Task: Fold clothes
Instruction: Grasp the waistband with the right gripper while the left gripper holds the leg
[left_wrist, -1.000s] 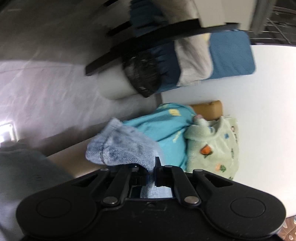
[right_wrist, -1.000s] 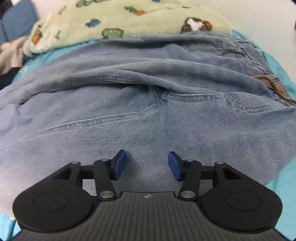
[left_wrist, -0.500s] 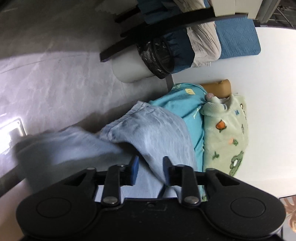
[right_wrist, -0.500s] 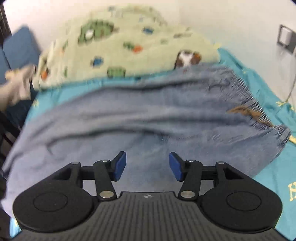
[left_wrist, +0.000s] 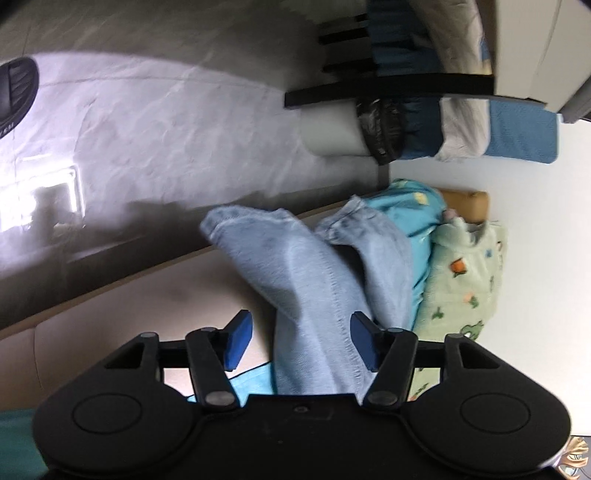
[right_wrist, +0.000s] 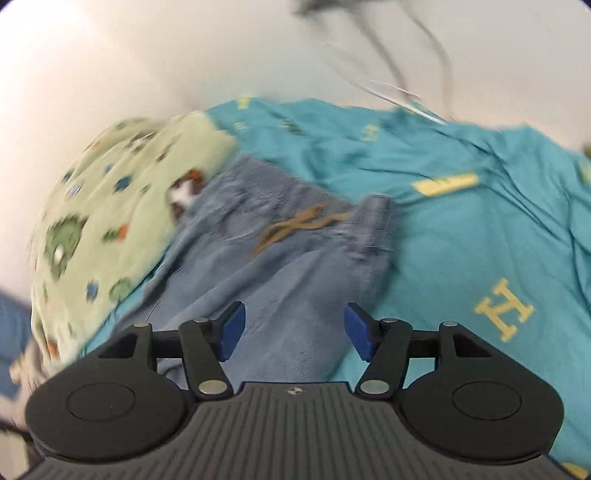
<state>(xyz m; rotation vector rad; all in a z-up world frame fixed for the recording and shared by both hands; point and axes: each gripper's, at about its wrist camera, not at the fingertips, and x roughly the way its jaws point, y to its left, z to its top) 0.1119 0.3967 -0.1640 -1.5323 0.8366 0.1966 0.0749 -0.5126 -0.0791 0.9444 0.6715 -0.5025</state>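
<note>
Light blue denim trousers (left_wrist: 317, 280) lie on a teal bed sheet (left_wrist: 400, 214), their leg ends hanging past the bed's edge in the left wrist view. My left gripper (left_wrist: 301, 341) hovers over the legs with its jaws opening; cloth shows between the blue pads (left_wrist: 240, 339) but they do not press on it. In the right wrist view the trousers' waistband (right_wrist: 295, 221) with its brown drawstring (right_wrist: 291, 230) lies ahead. My right gripper (right_wrist: 293, 330) is above the denim, jaws opening, pads apart from the cloth.
A pale green fleece blanket (right_wrist: 107, 210) with animal prints lies beside the trousers by the white wall (right_wrist: 147, 55). A black chair (left_wrist: 388, 92) piled with blue and grey cushions and a white bin (left_wrist: 332, 136) stand off the bed. Grey floor (left_wrist: 147, 129) lies beyond.
My left gripper let go of the trouser leg end and its jaws spread; the legs now lie draped over the bed's edge. The right gripper rolled and swung toward the waistband.
</note>
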